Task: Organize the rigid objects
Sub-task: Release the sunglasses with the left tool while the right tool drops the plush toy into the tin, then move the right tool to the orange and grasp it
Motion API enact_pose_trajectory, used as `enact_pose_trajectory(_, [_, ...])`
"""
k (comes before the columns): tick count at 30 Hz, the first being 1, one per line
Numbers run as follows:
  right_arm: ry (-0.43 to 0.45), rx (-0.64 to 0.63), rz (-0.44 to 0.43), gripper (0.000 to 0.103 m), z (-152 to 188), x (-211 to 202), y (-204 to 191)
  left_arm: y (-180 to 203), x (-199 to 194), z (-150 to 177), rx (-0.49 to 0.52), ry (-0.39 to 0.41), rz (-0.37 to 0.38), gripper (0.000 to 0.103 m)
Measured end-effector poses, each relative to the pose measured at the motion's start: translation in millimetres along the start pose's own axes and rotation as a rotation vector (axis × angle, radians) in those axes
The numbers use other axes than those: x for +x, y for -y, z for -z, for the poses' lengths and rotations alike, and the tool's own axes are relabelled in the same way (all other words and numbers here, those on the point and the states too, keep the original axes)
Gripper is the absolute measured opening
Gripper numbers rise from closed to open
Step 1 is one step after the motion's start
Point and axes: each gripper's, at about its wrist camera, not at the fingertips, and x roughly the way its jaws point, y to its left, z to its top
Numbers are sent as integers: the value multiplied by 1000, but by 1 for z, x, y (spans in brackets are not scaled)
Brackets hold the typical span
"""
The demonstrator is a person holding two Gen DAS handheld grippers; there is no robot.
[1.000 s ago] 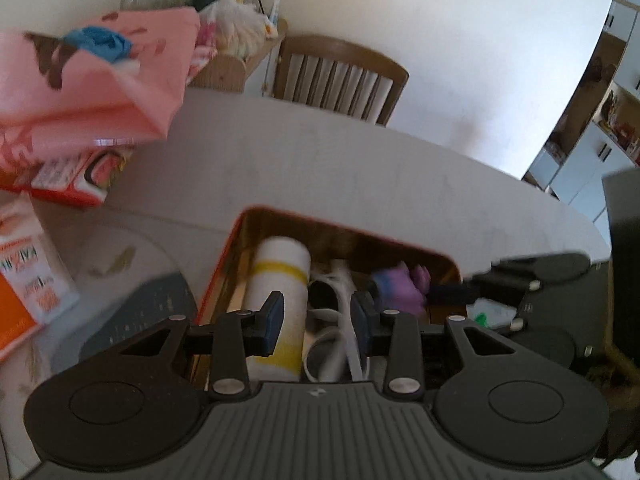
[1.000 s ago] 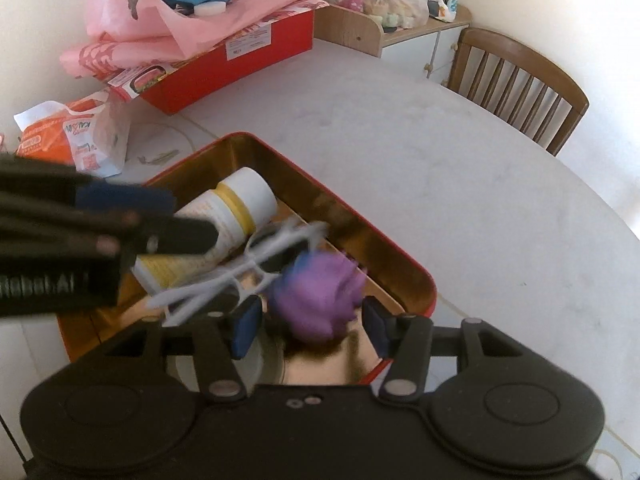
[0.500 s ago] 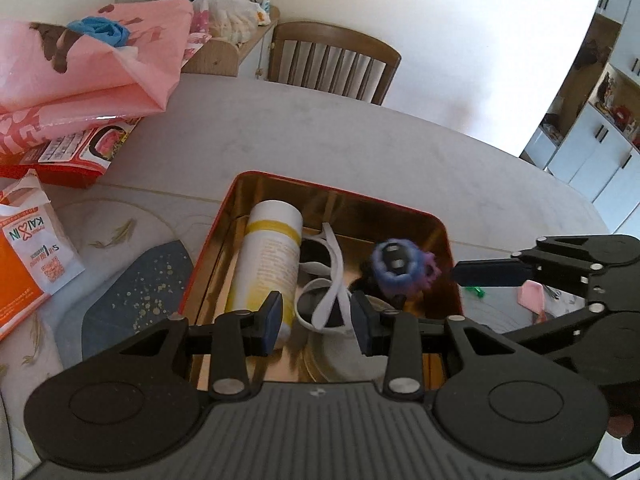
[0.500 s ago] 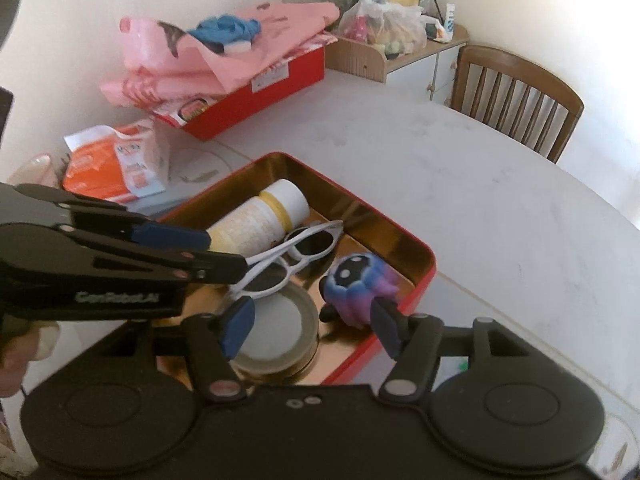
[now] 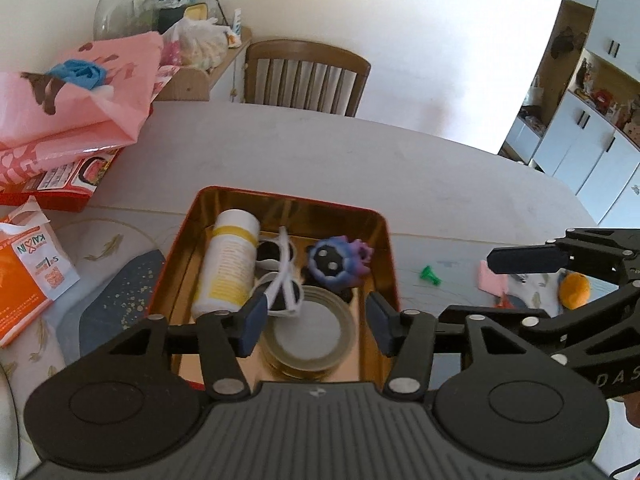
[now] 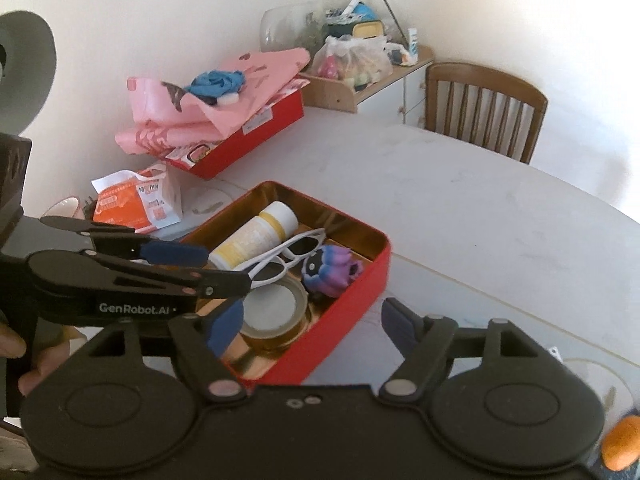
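Observation:
A red tin with a gold inside (image 5: 394,272) (image 6: 356,292) sits on the white table. In it lie a white bottle with a yellow band (image 5: 230,264) (image 6: 256,240), white sunglasses (image 5: 282,276) (image 6: 288,258), a purple-blue toy (image 5: 340,262) (image 6: 330,272) and a round lid (image 5: 308,336) (image 6: 274,314). My left gripper (image 5: 316,322) is open and empty above the tin's near end. My right gripper (image 6: 312,326) is open and empty, back from the tin's right side.
A red box under pink bags (image 5: 60,120) (image 6: 224,108) and an orange packet (image 5: 24,272) (image 6: 132,200) lie left. A green piece (image 5: 430,276), pink piece (image 5: 492,280) and orange object (image 5: 574,290) lie right of the tin. A wooden chair (image 5: 304,76) stands behind the table.
The right gripper let go of the purple toy in the tin and drew back, opening wide. The left gripper opened wider and rose away from the tin.

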Motion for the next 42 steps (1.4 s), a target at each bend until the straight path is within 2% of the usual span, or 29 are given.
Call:
enact_pose_trajectory(7, [37,29,4,87,13,-33,12,26,-15,4,20,21,13,58])
enact_pose_trajectory(10, [54,50,8,93,19,-48,20,40,-21,7,29,34,20,66])
enact_pose_trajectory(14, [71,74,5,100,27,-65,32,60,-26,9,36,39,32,69])
enact_pose_trajectory(16, [85,79,10,102,32,-73,39,70,-28,10,39,42,33,74])
enact_pose_trajectory(22, [116,102,19,103,49,-98,66,98,-32,14,28,60,41,81])
enact_pose_trajectory(31, [127,187,84,103,83,-126,133,141,-26,27,37,56,61,82])
enact_pose_trajectory(36, [108,236,146,103,105,-131,172,171,-17,42,91,15,95,82])
enact_pose_trajectory(42, [66,280,197,103,132,-116,205,197,0,63,115,-57,104,82])
